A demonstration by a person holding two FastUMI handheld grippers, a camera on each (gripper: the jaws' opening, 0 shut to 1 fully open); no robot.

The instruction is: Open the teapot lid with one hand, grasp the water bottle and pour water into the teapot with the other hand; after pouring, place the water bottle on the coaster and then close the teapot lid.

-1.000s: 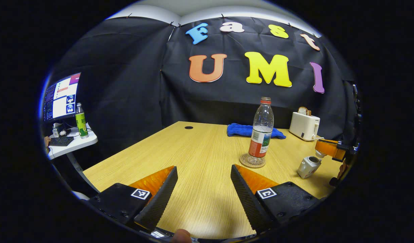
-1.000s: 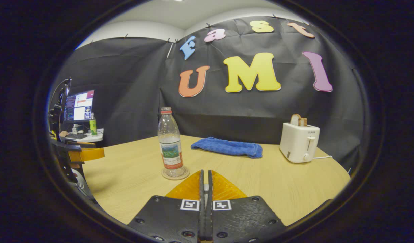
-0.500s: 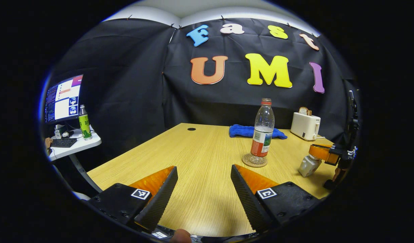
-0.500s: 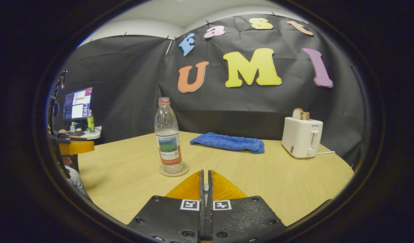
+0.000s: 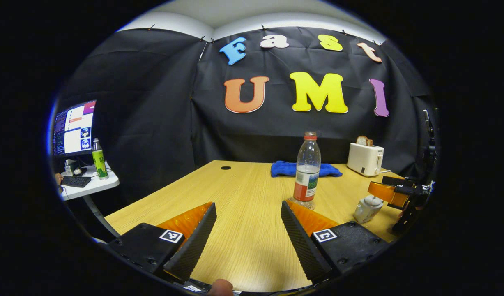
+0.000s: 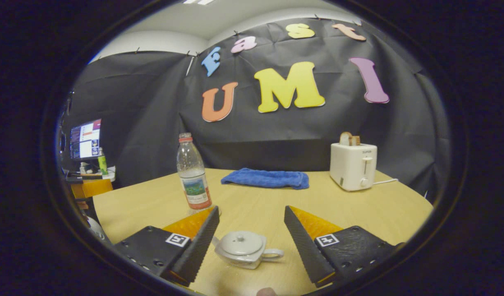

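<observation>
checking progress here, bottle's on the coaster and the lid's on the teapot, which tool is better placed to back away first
Right. The right tool is open directly over the teapot, so it must clear first. The left tool is open over bare table, short of the water bottle.

Possibly "SUPOR" on the toaster; other labels illegible.

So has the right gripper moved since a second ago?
Yes. The right gripper, shut before, now stands open, pulled back from the bottle; the teapot, lid on, sits between its fingers.
</observation>
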